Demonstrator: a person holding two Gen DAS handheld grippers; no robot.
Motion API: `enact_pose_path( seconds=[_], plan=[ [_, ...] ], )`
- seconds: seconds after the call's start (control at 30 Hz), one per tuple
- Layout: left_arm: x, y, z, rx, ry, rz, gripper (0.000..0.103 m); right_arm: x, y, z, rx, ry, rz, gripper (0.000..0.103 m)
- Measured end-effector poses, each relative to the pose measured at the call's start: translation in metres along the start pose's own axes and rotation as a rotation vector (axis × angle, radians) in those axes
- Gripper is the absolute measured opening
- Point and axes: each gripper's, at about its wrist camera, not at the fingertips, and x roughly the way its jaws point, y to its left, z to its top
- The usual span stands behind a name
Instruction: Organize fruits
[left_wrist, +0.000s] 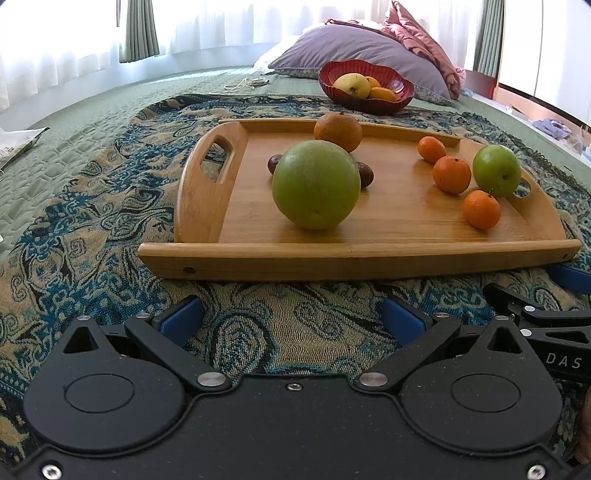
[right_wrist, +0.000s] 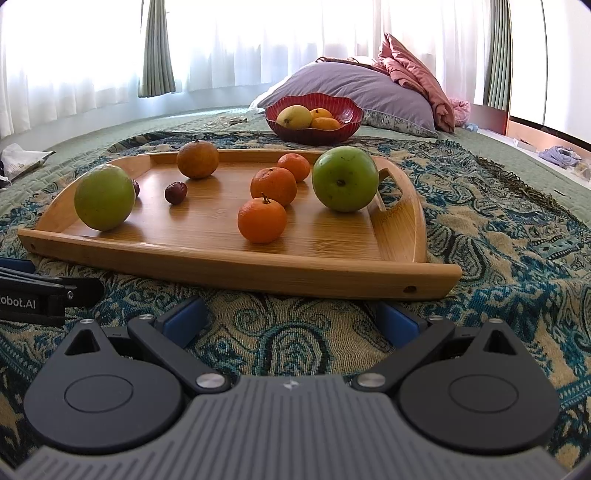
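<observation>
Bedroom setup: green quilt, patterned throw (left_wrist: 92, 206) on the bed, pillow behind. Wooden tray (left_wrist: 362, 254) sits on the throw just ahead of both grippers; red bowl (right_wrist: 314, 133) beyond its far edge w/ a yellow fruit and a couple of orange ones already in it.

Fruit on the tray, big to small:
- Large green fruit (left_wrist: 316, 184), left-centre. Prob heaviest, hard, smooth skin, rolls easily. I'd take it across the widest part, needs near-full opening.
- Green apple (right_wrist: 345, 178) by the right handle. Firm, waxy, likely slippery; grip at the equator, stem up.
- Big orange (right_wrist: 197, 159) at the back. Firm, dimpled peel, grips ok.
- Three small mandarins; nearest one (right_wrist: 262, 220) has a stem. Light, soft peel, so gentle squeeze.
- Two small dark fruits; one (right_wrist: 176, 192) clear in the right view. Tiny, light, fingertip pinch only.

Left gripper (left_wrist: 293, 319): fingers spread wide, empty, over the throw, short of the tray rim. Right gripper (right_wrist: 291, 321): same, wide apart, holding nothing, touching nothing I can see.
</observation>
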Motion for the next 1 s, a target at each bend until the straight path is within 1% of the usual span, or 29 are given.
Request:
enact_pose_path(
  seconds=[1.0],
  plan=[
    [0.0005, 0.0013, -0.0012, -0.004, -0.003, -0.002, 0.103, 0.0004, 0.0014, -0.0007, -0.003, 0.001, -0.002, 0.103]
  ],
)
